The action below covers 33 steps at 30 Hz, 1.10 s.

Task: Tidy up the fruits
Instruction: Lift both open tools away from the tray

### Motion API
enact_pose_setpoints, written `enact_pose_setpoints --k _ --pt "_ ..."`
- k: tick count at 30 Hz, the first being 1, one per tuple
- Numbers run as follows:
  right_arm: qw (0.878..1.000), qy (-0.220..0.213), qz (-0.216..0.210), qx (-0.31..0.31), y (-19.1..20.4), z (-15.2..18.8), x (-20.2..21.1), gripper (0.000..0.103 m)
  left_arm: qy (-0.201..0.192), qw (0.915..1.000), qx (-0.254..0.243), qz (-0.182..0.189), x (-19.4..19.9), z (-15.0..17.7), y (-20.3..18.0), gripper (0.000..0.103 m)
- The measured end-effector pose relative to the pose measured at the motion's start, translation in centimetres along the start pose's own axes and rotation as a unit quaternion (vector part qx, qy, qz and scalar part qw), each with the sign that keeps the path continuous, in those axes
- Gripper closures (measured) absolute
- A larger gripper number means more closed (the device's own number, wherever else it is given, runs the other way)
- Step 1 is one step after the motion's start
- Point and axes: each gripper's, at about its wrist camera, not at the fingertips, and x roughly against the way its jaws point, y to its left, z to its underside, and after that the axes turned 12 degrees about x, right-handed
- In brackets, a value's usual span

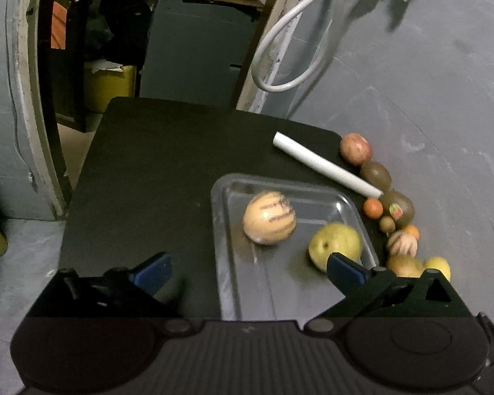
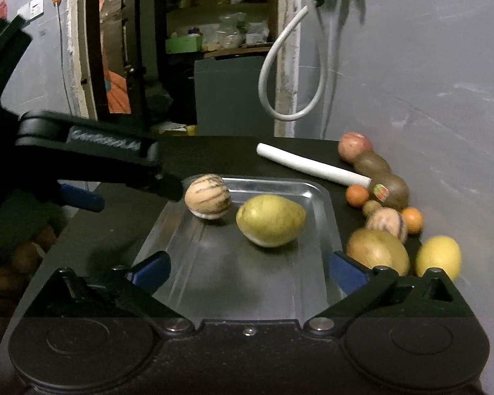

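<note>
A black table [image 1: 141,177] fills the middle of both views, set against a grey wall [image 1: 428,82] from which a white hose [image 1: 280,49] hangs in a loop. On the table lies a shiny metal tray [image 2: 326,230], its long side running away from the cameras. The left gripper [image 1: 248,271] hangs above the near end of the tray with its blue-tipped fingers [image 1: 154,271] spread wide and nothing between them; in the right wrist view its black body reaches in from the left, close to the tray's far left corner. The right gripper [image 2: 248,271] hovers over the near edge of the tray, its fingers [image 2: 345,271] likewise held wide apart and empty. Inside the tray rest two fruits: a yellow-green pear-shaped fruit [image 2: 270,220] near the middle and a round cream melon with dark stripes [image 2: 208,200] just beyond it to the left, the two close but apart. A white tube [image 2: 309,164] lies slantwise on the table beyond the tray's far right corner. To the right of the tray a crowded row of loose fruit follows the table edge beside the wall: a reddish apple [image 2: 355,144] farthest away, then a brown kiwi [image 2: 372,164], a brown fruit with a sticker [image 2: 393,192], a smaller striped fruit [image 2: 386,222], a golden-brown pear [image 2: 377,251], a yellow lemon [image 2: 439,256], and two small oranges [image 2: 357,196].
</note>
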Motion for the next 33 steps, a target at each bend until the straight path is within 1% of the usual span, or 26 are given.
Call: enact_pose_setpoints --k 3,9,16,20,23,27,33 --pt "1.0 0.007 0.015 -0.008 0.4 0.9 1.8 0.001 0.001 0.9998 -0.021 0.0 1.3 1.1 0.5 0.001" --pt "0.998 0.03 0.043 -0.027 1.1 3.6 5.4 0.001 0.011 0.9965 -0.083 -0.001 3.4 4.0 0.8 0.001" --pt "0.992 0.063 0.085 -0.064 0.4 7.6 9.0 0.001 0.051 0.9892 -0.137 0.011 4.8 8.0 0.7 0.001" --pt "0.986 0.075 0.115 -0.092 -0.3 9.2 10.6 0.001 0.069 0.9855 -0.153 0.022 5.3 9.7 0.1 0.001" --pt "0.981 0.078 0.141 -0.108 -1.0 10.1 11.2 0.001 0.077 0.9828 -0.164 0.035 5.4 10.2 -1.2 0.001" --pt "0.975 0.071 0.171 -0.121 -2.3 10.4 11.4 0.001 0.068 0.9794 -0.181 0.057 5.0 9.7 -3.7 0.001" --pt "0.973 0.064 0.19 -0.118 -4.4 9.7 9.9 0.001 0.047 0.9733 -0.211 0.078 3.3 8.2 -8.2 0.001"
